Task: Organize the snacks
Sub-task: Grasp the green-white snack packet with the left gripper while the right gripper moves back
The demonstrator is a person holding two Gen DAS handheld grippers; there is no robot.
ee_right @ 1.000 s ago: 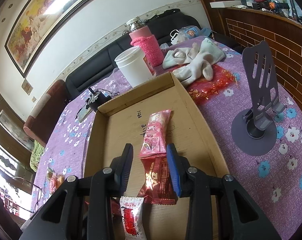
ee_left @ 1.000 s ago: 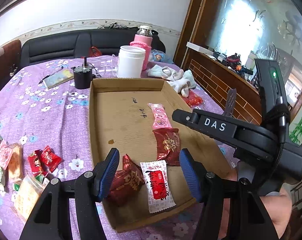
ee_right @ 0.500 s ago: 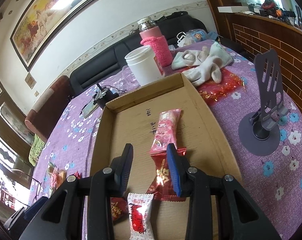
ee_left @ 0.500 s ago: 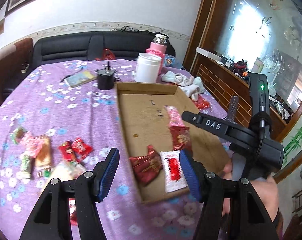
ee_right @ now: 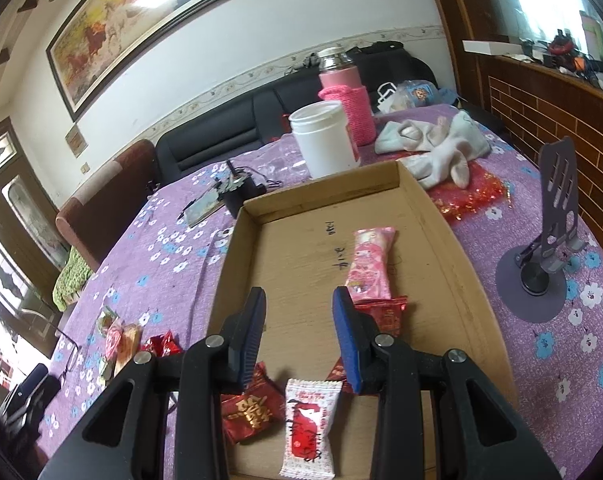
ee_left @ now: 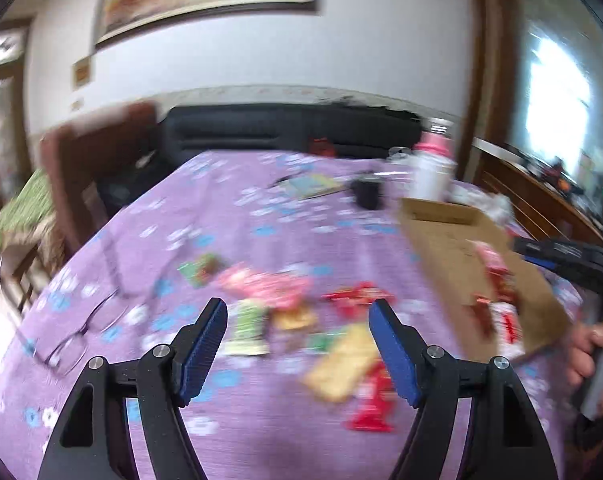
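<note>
Purple flowery cloth covers the worktop (ee_left: 261, 432). Now the left gripper (ee_left: 297, 344) has swung away from the cardboard tray (ee_right: 437, 216) to the loose snacks (ee_left: 301, 308) beside it, wide apart and empty, ready to pick one. Over the tray hangs the right gripper (ee_right: 299, 336), released too, with four snacks already inside.

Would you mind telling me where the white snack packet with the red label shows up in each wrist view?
Left wrist: white snack packet, blurred, far right, at the near end of the cardboard tray.
Right wrist: bottom centre, white snack packet below the open right gripper, inside the cardboard tray.
Shared landmark: white jar beyond the tray's far end.
</note>
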